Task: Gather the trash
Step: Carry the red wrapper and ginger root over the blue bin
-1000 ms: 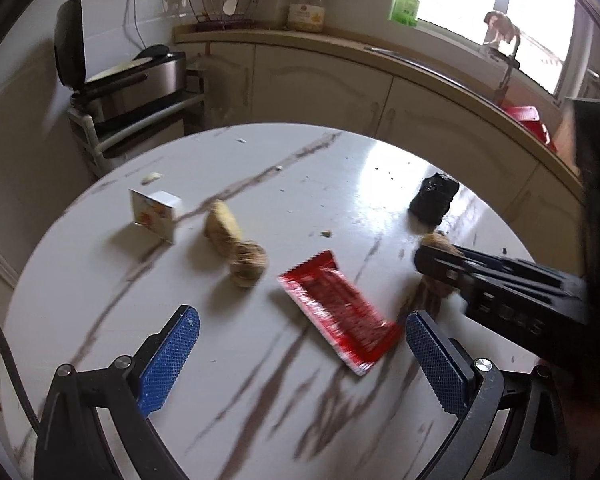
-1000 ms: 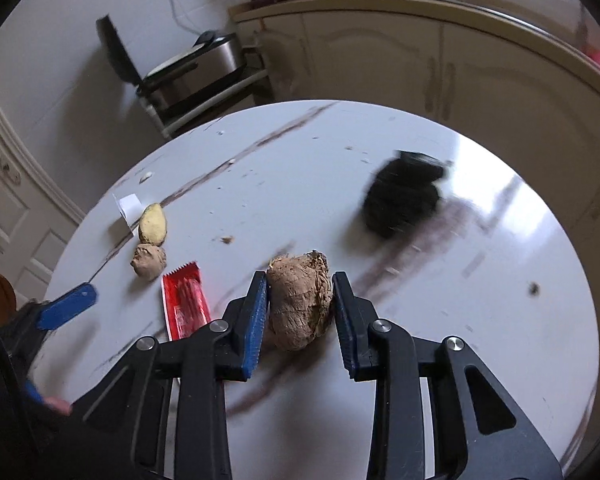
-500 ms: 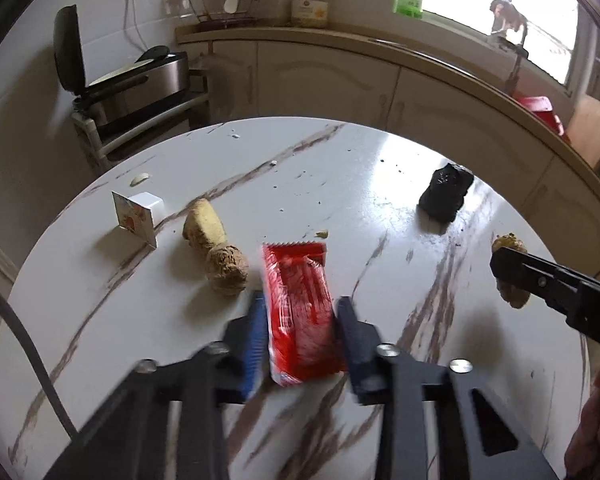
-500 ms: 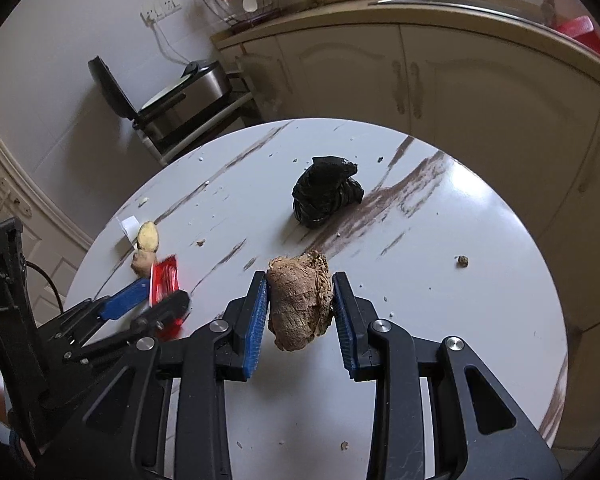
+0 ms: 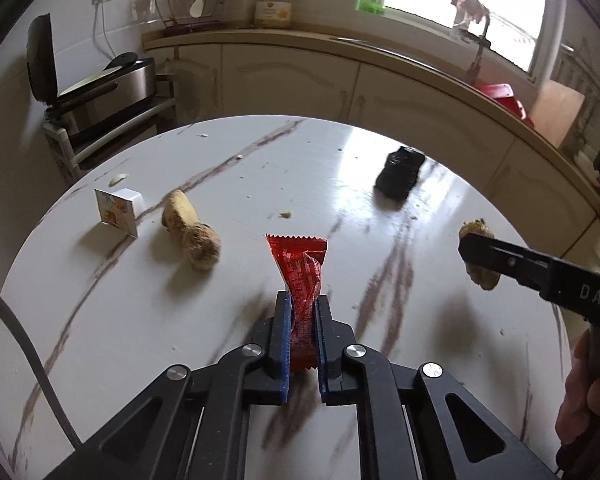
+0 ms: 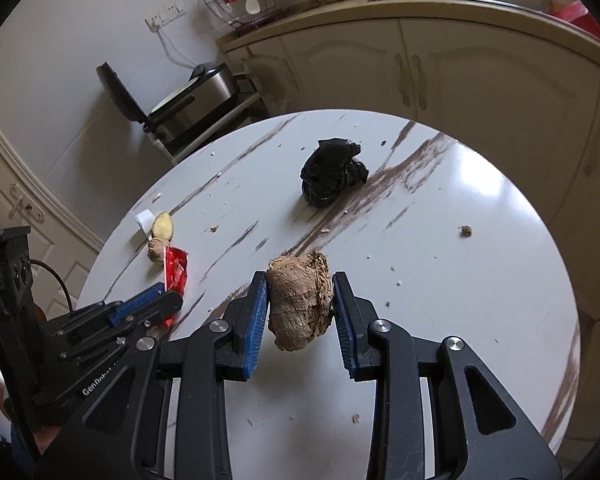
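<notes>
Kitchen w/ round marble table – two bits of trash already gripped. Left gripper is clamped on the red wrapper; right gripper is clamped on a brown lump, off the table. Left to do, by my read: ginger, small carton, black bag – all lying on the table. No bin in view.

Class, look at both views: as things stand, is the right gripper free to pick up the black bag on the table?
Probably not yet. The right gripper is shut on a ginger piece, so its jaws are occupied, though bare table lies between it and the black bag.
</notes>
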`<state>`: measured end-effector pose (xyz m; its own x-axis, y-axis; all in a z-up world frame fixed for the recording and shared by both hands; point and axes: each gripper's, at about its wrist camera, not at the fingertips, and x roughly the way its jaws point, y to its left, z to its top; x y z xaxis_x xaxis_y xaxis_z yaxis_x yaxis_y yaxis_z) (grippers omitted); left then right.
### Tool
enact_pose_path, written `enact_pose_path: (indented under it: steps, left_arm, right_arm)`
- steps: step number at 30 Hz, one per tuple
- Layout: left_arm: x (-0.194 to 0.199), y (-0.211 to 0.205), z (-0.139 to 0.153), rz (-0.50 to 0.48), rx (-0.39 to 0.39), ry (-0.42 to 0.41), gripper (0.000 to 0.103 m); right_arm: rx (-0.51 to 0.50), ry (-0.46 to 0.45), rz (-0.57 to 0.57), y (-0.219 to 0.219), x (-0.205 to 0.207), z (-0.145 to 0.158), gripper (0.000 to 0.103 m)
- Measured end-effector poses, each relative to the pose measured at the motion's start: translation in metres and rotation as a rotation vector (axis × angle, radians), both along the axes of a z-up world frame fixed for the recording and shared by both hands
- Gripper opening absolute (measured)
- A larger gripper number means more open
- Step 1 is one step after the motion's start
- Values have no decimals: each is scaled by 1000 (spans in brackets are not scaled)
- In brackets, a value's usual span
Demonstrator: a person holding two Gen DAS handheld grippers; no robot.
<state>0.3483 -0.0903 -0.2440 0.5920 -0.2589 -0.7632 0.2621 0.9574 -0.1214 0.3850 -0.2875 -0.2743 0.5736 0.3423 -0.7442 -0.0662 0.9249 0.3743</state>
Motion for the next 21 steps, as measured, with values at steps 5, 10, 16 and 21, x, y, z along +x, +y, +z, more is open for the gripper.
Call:
enact_pose_path:
  steps: [5, 10, 16, 21]
  left_arm:
    - [-17, -10, 12, -26, -12, -17, 6]
    - [-39, -24, 30, -67, -29, -56, 6]
    - [-67, -52, 52, -133, -37, -106, 6]
    - [-92, -90, 65, -221, -61, -130, 6]
  right_arm:
    - [11, -6, -21, -12, -13, 5, 30]
    - [8, -22, -58, -27, -31, 15, 30]
    - [0, -56, -106, -50, -60, 31, 30]
    - [-17, -92, -165, -79, -94, 49, 30]
